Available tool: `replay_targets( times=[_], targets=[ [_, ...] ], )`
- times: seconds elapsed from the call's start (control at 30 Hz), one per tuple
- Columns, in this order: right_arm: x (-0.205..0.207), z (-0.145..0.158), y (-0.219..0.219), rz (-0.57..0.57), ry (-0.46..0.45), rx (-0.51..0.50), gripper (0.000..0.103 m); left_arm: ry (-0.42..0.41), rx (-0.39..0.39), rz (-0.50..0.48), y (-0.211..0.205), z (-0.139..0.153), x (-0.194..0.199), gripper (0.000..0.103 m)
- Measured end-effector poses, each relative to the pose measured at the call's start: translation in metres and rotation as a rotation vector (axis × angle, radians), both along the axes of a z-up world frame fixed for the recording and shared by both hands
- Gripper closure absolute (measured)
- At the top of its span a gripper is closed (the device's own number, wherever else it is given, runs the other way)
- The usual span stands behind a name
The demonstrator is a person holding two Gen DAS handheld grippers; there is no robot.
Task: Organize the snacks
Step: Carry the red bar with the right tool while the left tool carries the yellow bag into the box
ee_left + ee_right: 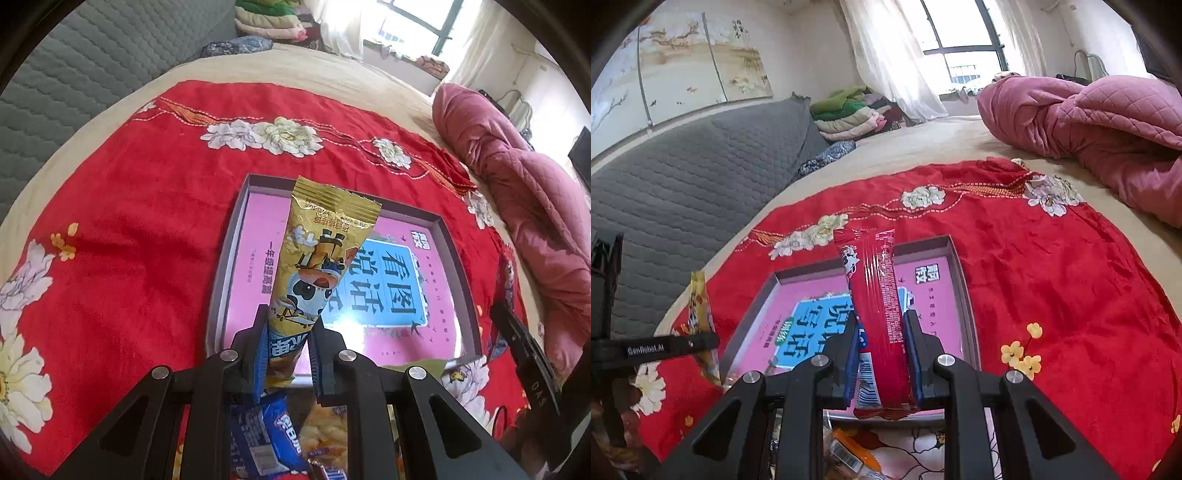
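Note:
My left gripper (pixel 287 325) is shut on a gold snack packet (pixel 321 254) with a cartoon cow, held upright above the near edge of a shallow grey box (pixel 236 221) with a pink printed floor. My right gripper (pixel 880 332) is shut on a red snack packet (pixel 877 291), held over the same box (pixel 955 266). The gold packet (pixel 700 314) and the left gripper also show at the left of the right wrist view. The box holds no snacks that I can see.
Loose snacks lie below the grippers: a blue Oreo pack (pixel 258 439), a yellow packet (pixel 327 432), an orange packet (pixel 857 450). The box sits on a red flowered cloth (pixel 129 206) on a bed. A pink quilt (pixel 1100 122) lies right, a grey headboard (pixel 687 184) left.

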State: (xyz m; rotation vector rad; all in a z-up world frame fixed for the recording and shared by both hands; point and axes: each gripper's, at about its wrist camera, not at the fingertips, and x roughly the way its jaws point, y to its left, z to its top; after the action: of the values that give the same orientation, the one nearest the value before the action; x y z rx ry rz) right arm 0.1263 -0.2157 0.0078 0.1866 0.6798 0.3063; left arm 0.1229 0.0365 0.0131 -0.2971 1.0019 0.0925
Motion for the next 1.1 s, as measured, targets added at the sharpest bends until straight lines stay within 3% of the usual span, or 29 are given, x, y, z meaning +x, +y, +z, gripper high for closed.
replay_targets(
  times=[0.53, 1.1],
  targets=[
    [0.009, -0.03, -0.004, -0.009, 0.081, -0.025, 0.08, 0.04, -0.022, -0.007, 0.002, -0.028, 0.023, 0.084],
    [0.016, -0.044, -0.002, -0.016, 0.107, -0.059, 0.08, 0.096, -0.007, -0.003, 0.003, -0.056, 0.038, 0.084]
  ],
)
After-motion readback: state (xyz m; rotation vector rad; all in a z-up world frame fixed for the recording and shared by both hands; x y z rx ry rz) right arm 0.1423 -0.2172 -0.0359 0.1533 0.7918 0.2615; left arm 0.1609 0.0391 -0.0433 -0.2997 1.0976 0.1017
